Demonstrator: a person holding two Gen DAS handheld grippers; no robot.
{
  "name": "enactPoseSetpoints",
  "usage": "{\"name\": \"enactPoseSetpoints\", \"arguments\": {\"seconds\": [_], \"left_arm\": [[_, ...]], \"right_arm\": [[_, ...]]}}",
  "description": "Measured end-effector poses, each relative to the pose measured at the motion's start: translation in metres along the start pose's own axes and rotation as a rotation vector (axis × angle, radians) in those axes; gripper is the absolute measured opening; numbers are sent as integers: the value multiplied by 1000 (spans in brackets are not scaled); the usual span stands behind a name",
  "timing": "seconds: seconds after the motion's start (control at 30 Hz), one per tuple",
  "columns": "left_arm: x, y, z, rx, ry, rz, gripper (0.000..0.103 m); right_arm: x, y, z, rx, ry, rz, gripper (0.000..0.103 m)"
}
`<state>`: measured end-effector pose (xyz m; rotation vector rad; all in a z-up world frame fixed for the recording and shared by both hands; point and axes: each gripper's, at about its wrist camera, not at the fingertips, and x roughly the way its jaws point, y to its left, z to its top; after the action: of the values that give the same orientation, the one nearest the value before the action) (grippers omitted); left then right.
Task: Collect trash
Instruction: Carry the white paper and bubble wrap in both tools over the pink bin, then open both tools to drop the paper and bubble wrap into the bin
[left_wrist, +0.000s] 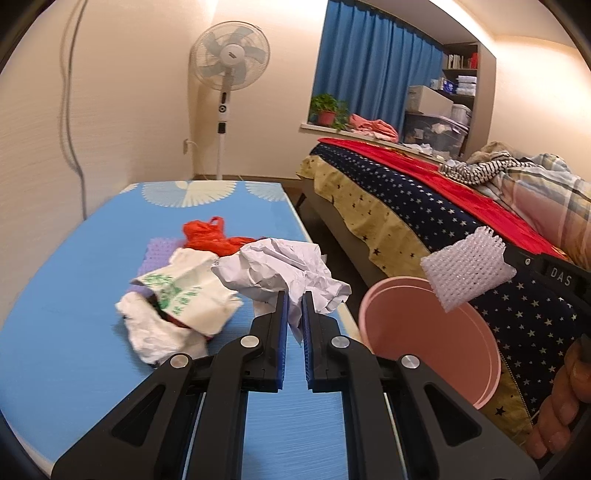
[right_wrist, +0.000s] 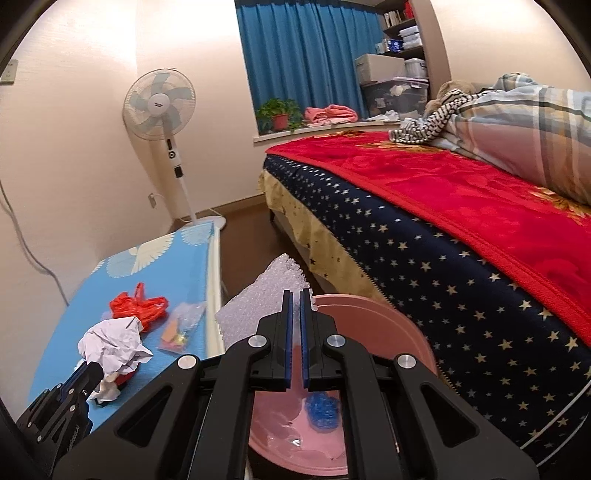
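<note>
On the blue table (left_wrist: 74, 295), a white plastic bag with green print (left_wrist: 181, 295) is seen at the left, lying over a purple foam mesh (left_wrist: 159, 251), with a red plastic bag (left_wrist: 207, 236) just behind it. A crumpled sheet of white paper (left_wrist: 280, 273) is pinched between the nearly closed jaws of the left gripper (left_wrist: 294, 306), above the table surface. A small clear packet (right_wrist: 181, 325) is seen near the table's right edge in the right wrist view. To the right of the table, a pink bucket (right_wrist: 399, 354) stands beside the bed (right_wrist: 424, 240); blue mesh (right_wrist: 323, 410) lies inside it. A white foam net sleeve (right_wrist: 255, 314) is gripped by the right gripper (right_wrist: 296, 314), its jaws almost shut on it, and is held above the bucket's rim.
</note>
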<state>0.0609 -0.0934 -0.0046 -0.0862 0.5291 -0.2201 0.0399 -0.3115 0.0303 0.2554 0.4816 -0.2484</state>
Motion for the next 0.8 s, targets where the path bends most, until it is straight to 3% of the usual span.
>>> {"name": "enactPoseSetpoints", "arguments": {"seconds": [0.8], "left_arm": [[54,-85,-15,128,110,-229,8]], "right_arm": [[15,-52,4,89,27,-187,4]]}}
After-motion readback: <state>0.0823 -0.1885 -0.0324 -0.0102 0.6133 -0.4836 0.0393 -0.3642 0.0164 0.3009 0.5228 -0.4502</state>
